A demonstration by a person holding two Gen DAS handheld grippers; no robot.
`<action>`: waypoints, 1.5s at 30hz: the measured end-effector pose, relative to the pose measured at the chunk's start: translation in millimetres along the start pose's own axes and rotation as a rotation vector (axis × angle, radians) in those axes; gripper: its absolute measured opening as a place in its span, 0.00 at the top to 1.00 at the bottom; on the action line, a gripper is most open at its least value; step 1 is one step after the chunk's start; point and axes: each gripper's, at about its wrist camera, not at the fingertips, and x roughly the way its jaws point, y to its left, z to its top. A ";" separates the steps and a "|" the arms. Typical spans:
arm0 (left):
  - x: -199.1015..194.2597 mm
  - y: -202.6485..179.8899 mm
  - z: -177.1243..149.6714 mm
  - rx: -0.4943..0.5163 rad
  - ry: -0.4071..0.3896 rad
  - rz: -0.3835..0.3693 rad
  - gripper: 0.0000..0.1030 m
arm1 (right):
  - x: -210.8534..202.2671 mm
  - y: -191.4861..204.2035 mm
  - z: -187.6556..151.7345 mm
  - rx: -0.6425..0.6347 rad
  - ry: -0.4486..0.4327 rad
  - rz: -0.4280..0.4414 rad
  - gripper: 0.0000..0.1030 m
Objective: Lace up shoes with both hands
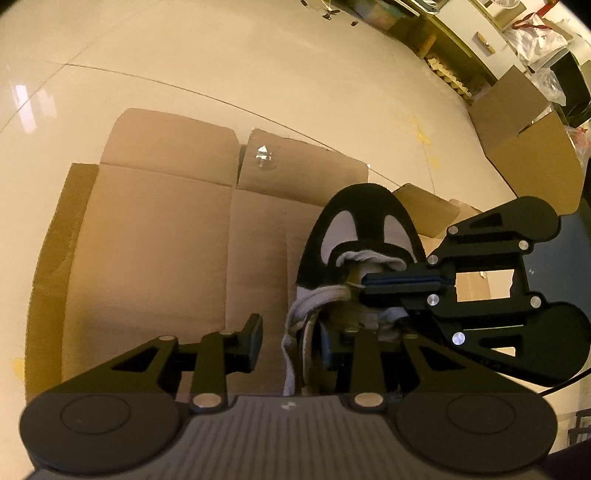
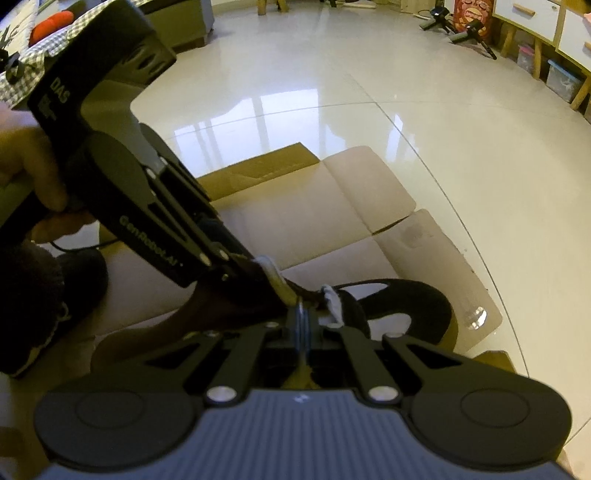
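A black and grey shoe [image 1: 364, 201] lies on flattened cardboard [image 1: 155, 240], toe pointing away. My left gripper [image 1: 291, 339] stands open at the shoe's near end, with grey fabric [image 1: 295, 325] between its fingers and the left pad [image 1: 255, 338] clear of it. In the right wrist view the left gripper [image 2: 255, 266] reaches in from the upper left, carried by a hand [image 2: 29, 173]. My right gripper [image 2: 301, 314] is shut on a beige lace [image 2: 284, 291] above the shoe [image 2: 406, 295]. From the left wrist, the right gripper [image 1: 364, 284] comes in from the right, pinching the lace end [image 1: 352, 284].
The cardboard [image 2: 332, 206] rests on a glossy tiled floor [image 2: 332, 92]. A small shiny scrap [image 1: 263, 155] sits on its far flap. Open cardboard boxes [image 1: 517, 122] and shelving stand to the right; tripods [image 2: 476, 33] and cabinets [image 2: 535, 14] line the far wall.
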 end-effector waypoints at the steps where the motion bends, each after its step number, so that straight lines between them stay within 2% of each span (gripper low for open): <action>1: -0.4 0.2 0.1 0.003 0.000 0.002 0.68 | 0.8 0.0 0.8 0.000 0.002 0.000 0.98; 7: -3.2 -0.7 -0.2 0.008 0.000 0.011 0.68 | 4.6 0.7 6.5 0.001 0.026 -0.001 0.98; 13: -2.3 -3.9 -0.7 0.020 0.014 0.008 0.69 | 7.0 3.9 8.3 -0.008 0.011 -0.012 0.98; 15: -1.1 -6.4 -1.6 0.035 0.027 0.001 0.72 | 9.0 3.7 9.2 -0.004 0.004 -0.014 0.98; 19: -3.0 -18.7 -7.1 0.149 0.075 -0.103 0.72 | 11.0 0.5 5.7 0.030 -0.034 0.000 0.97; 21: -7.3 -21.4 -7.6 0.189 0.086 -0.145 0.65 | 8.9 -2.5 1.8 0.048 -0.039 0.003 0.97; 22: -10.5 -16.1 -5.5 0.159 0.083 -0.180 0.62 | 7.9 -4.0 -0.2 0.057 -0.041 0.004 0.97; 24: -19.2 -1.2 0.3 0.069 0.063 -0.261 0.41 | 5.7 -7.1 -4.2 0.076 -0.045 0.006 0.97; 26: -24.9 18.3 6.3 -0.090 0.002 -0.314 0.40 | 5.0 -7.5 -7.7 0.083 -0.045 0.000 0.97; 29: -13.9 44.7 10.3 -0.351 -0.025 -0.367 0.43 | 5.1 -8.5 -15.8 0.096 -0.026 -0.024 0.96; 31: -0.9 51.1 12.6 -0.447 -0.016 -0.385 0.49 | 6.4 -9.2 -18.4 0.105 -0.018 -0.031 0.96; 32: 5.7 50.9 14.1 -0.468 -0.013 -0.391 0.59 | 5.8 -11.1 -22.6 0.121 -0.031 -0.031 0.96; 33: 12.2 50.7 15.6 -0.489 -0.011 -0.396 0.63 | 5.9 -11.3 -23.8 0.130 -0.035 -0.031 0.96; 36: 27.4 40.2 22.4 -0.489 0.004 -0.428 0.66 | 5.4 -10.7 -23.9 0.133 -0.041 -0.032 0.96; 39: 26.5 28.4 26.5 -0.445 -0.013 -0.435 0.66 | 4.2 -11.0 -25.0 0.144 -0.049 -0.032 0.96; 42: 24.1 22.8 29.1 -0.409 -0.032 -0.442 0.75 | 3.1 -11.9 -28.3 0.167 -0.069 -0.035 0.97; 45: 25.2 24.5 25.7 -0.436 -0.043 -0.448 0.75 | -0.5 -9.8 -34.4 0.204 -0.114 -0.056 0.98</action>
